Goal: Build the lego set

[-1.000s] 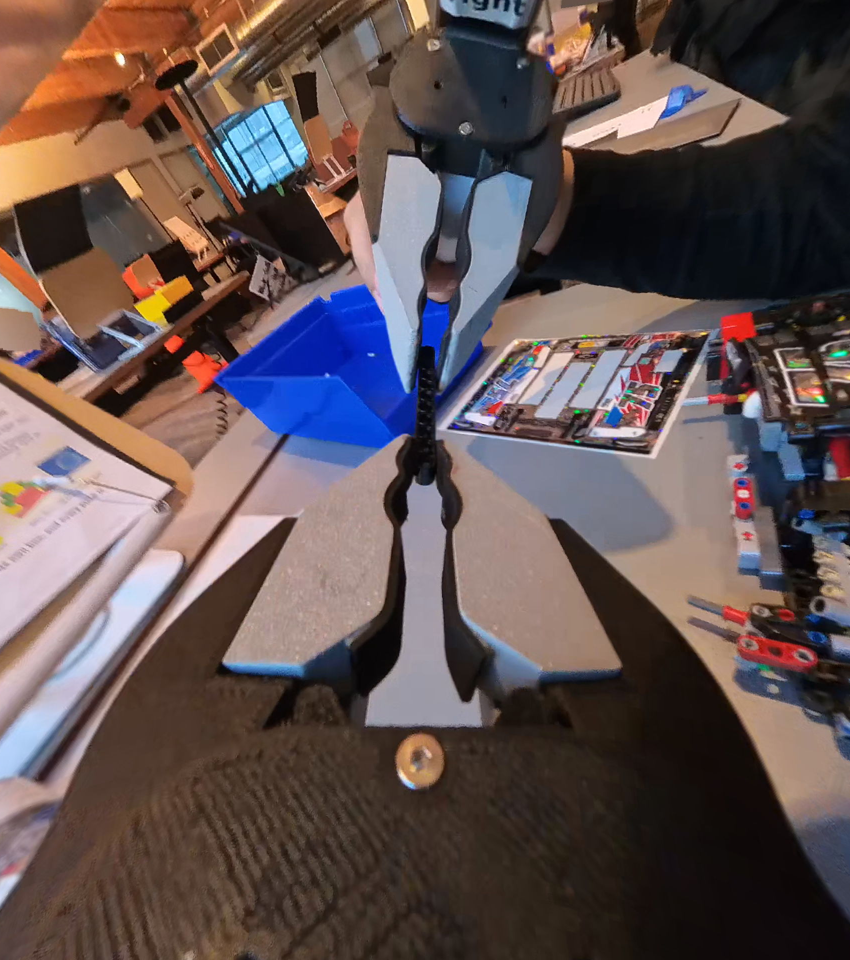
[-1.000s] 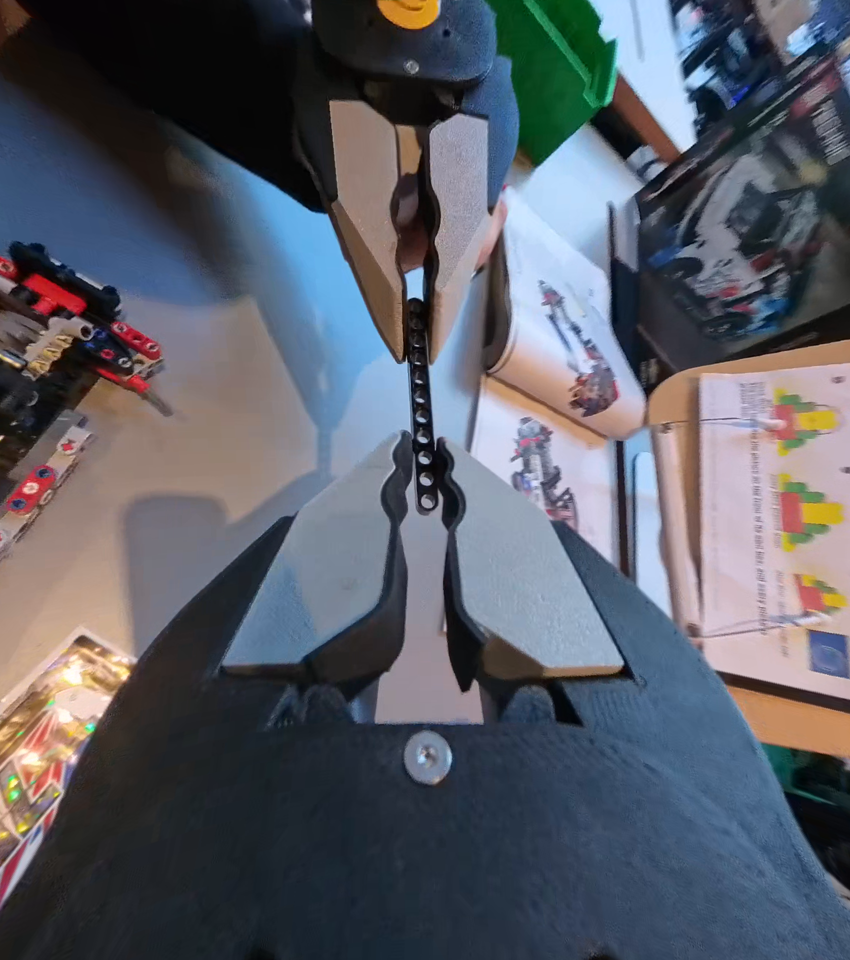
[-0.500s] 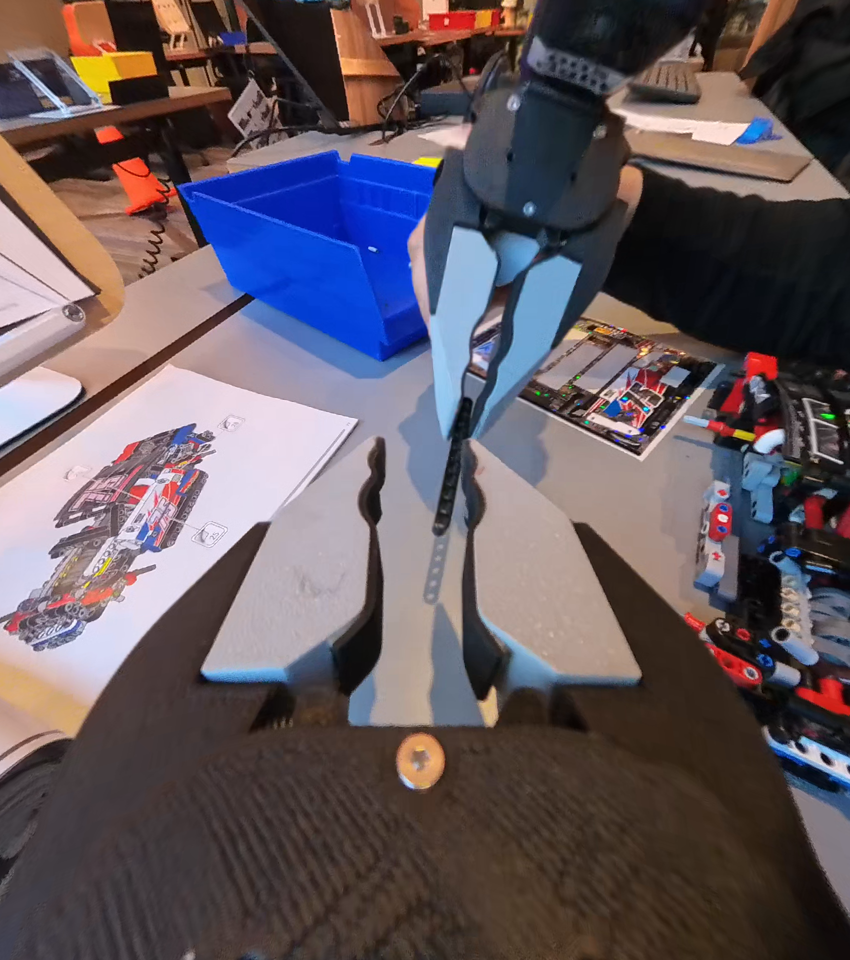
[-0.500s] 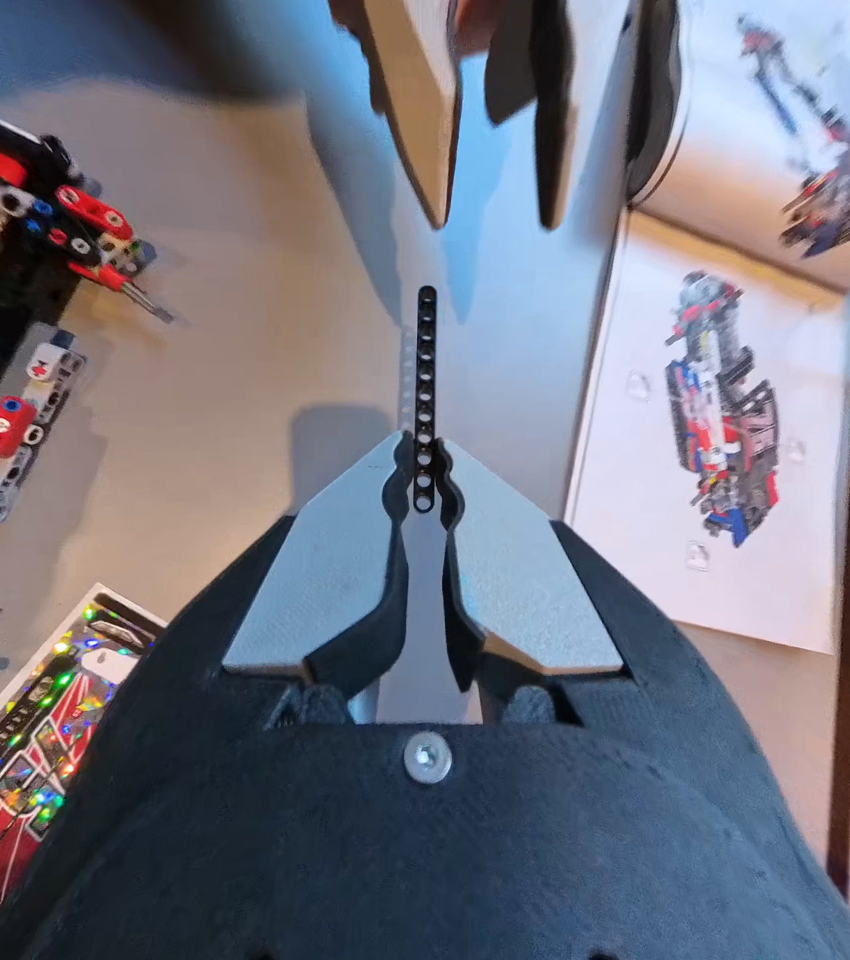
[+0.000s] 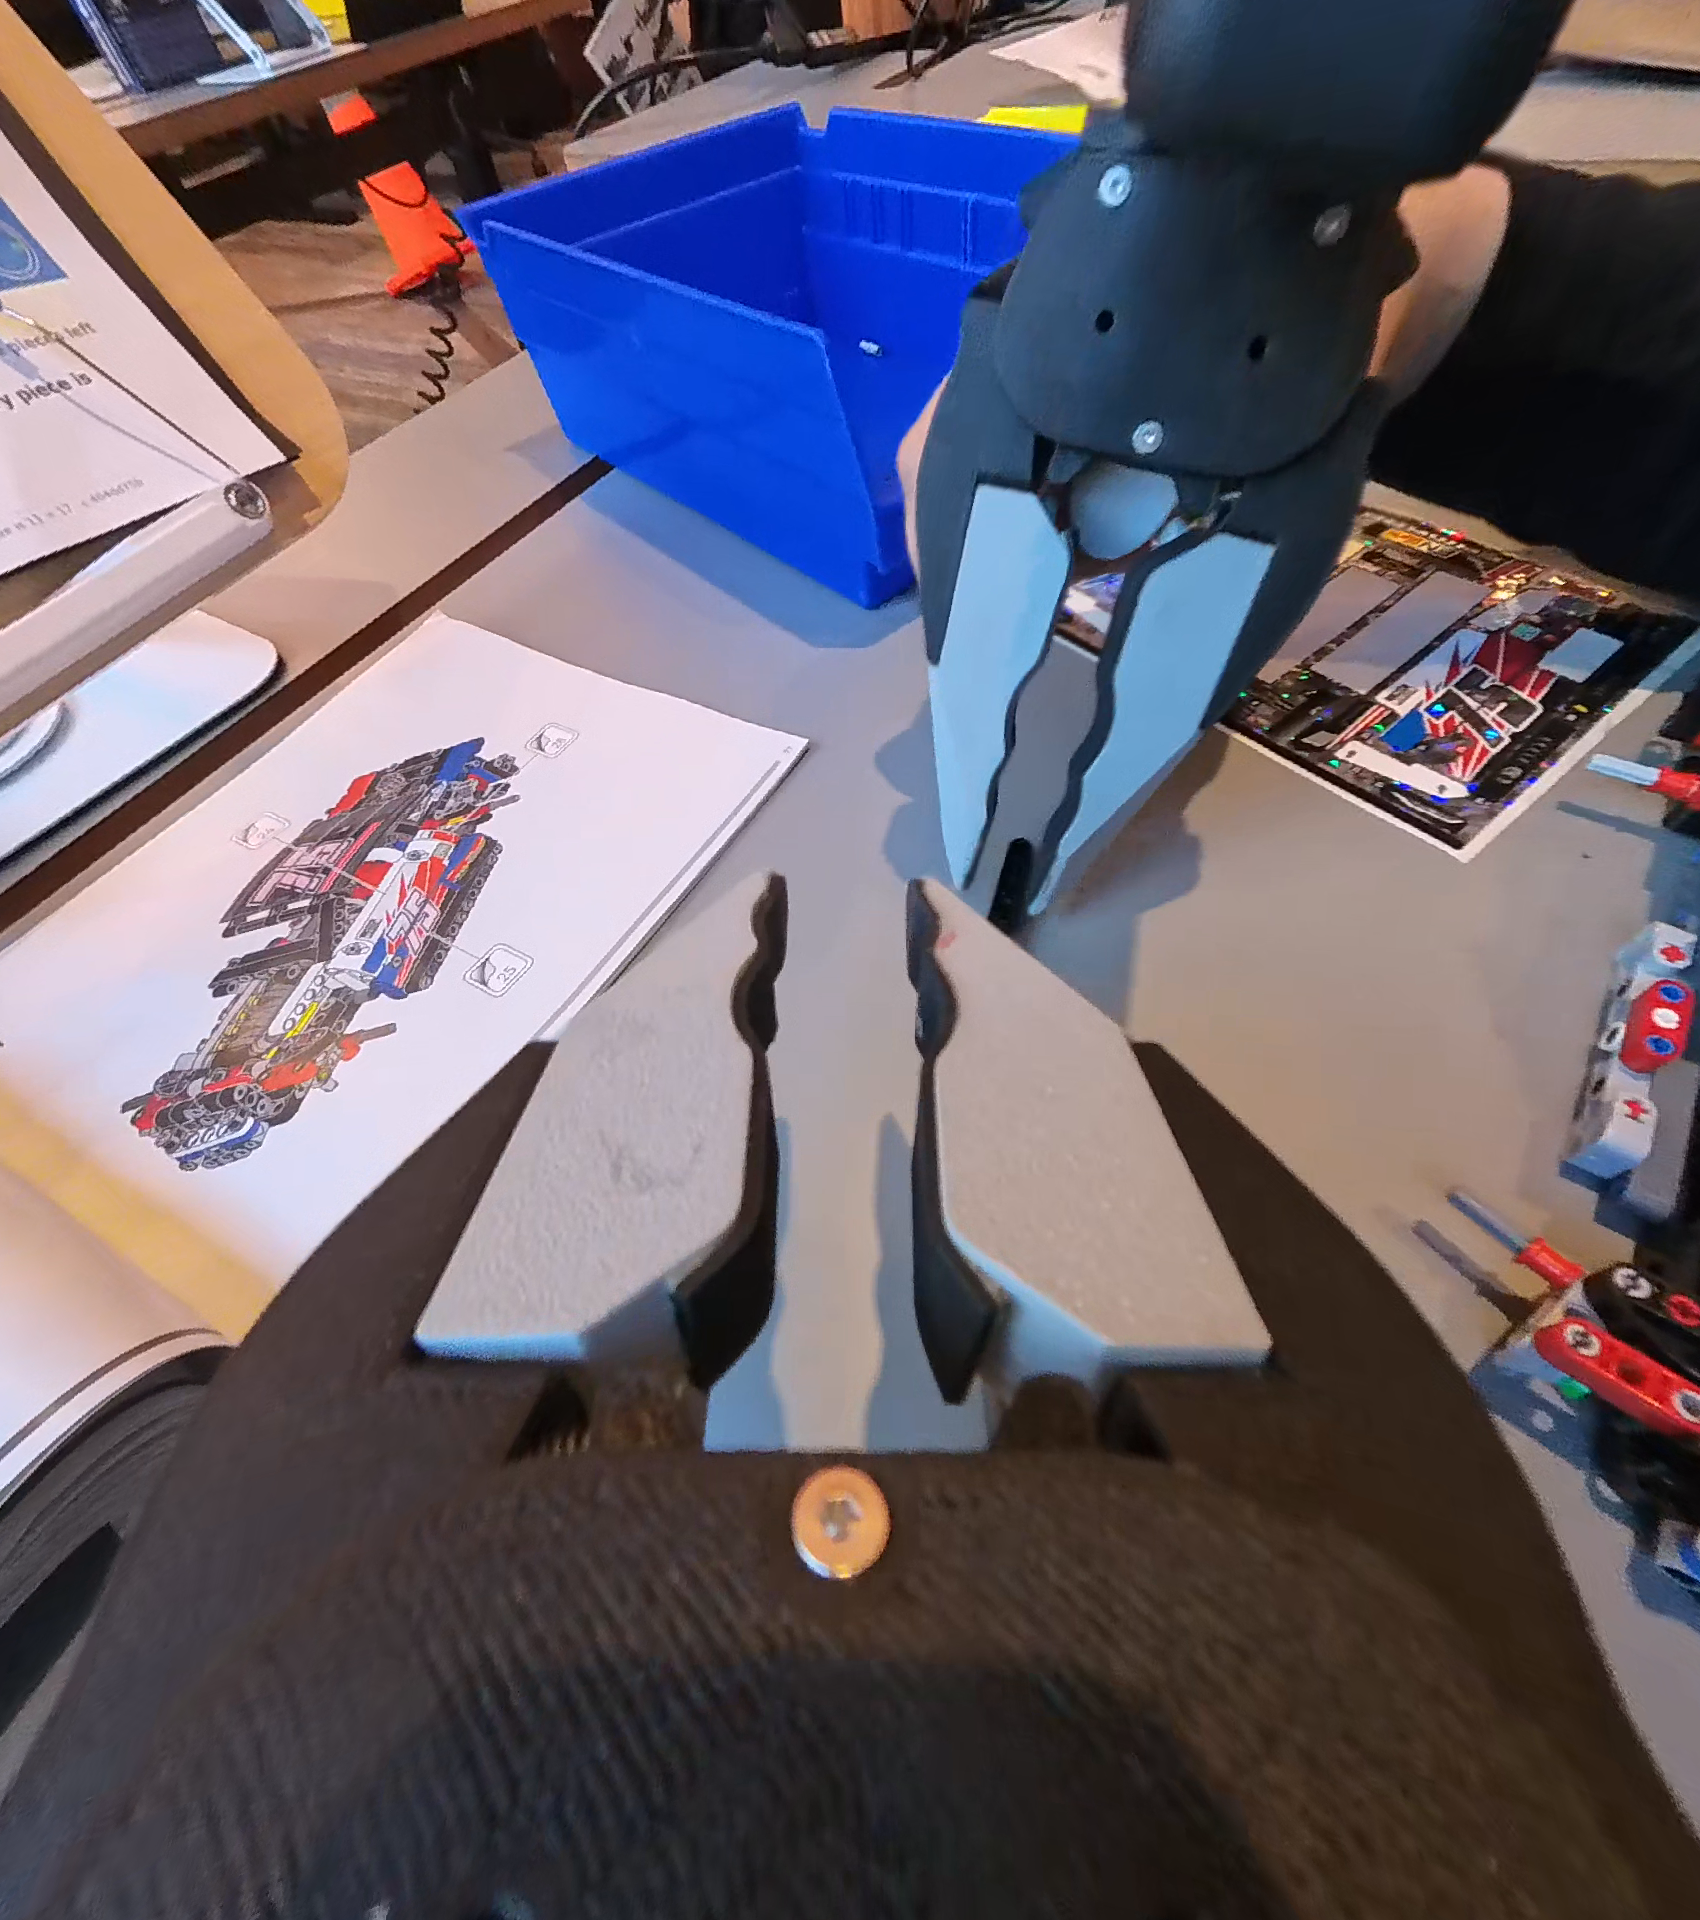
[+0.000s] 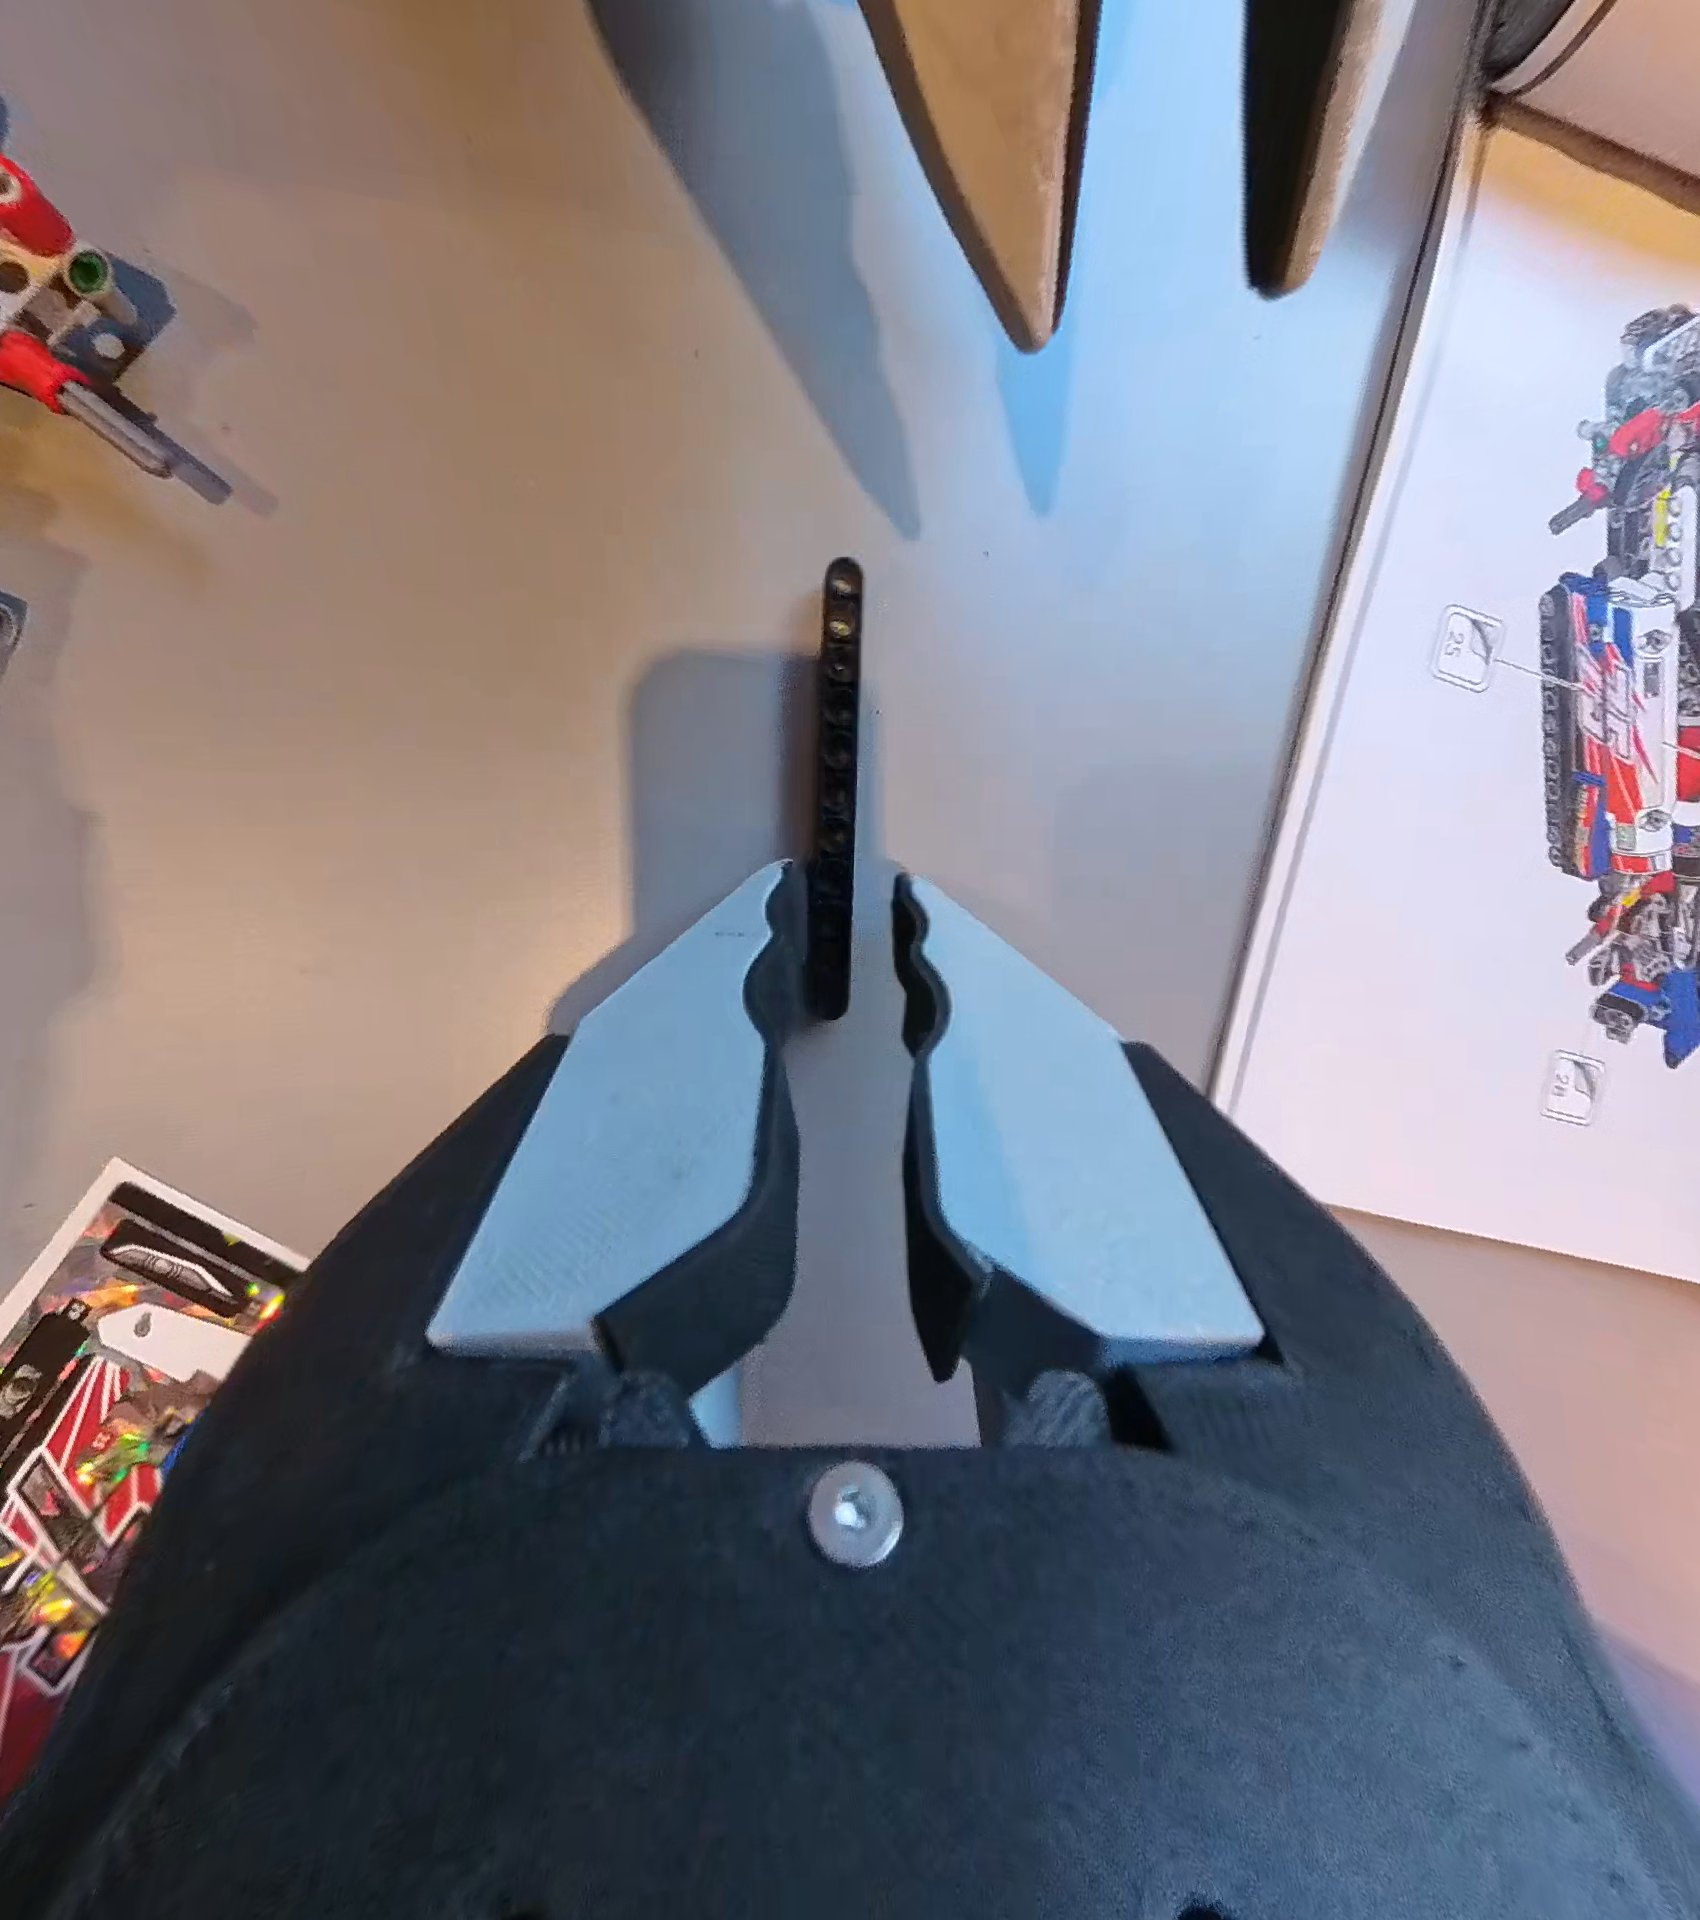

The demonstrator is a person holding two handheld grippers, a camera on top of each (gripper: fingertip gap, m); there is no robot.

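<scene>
**Both grippers parted over the black beam**

Left gripper (image 5: 841,914) has its 2 fingers spread apart with nothing between them, pointing low across the grey table (image 5: 1293,987) toward the right gripper (image 5: 1007,883). That one hangs tips-down from a hand in a dark sleeve (image 5: 1604,364), steeply tilted, tips almost on the table.

From its own wrist view, the right gripper (image 6: 841,894) is parted too. The black lego beam (image 6: 838,790), a thin strip with a row of holes, sits in the gap against the left-hand finger, while the other finger stands clear of it. The beam points straight ahead past the fingertips; I cannot tell whether it rests on the table. In the left wrist view only a dark sliver of it (image 5: 1010,883) shows between the right gripper's tips.

An open blue bin (image 5: 721,343) stands behind the right gripper; the part of its inside that shows holds nothing visible.

Only the left wrist view shows the bin and a propped sheet on a stand (image 5: 25,395). Both show the open instruction booklet (image 5: 410,935), the shiny sticker sheet (image 5: 1448,686) and the partly built lego model (image 5: 1677,1351) along the table's edge. The right wrist view gives the beam's whole length, plus the left gripper's 2 tips (image 6: 1158,301) above.
</scene>
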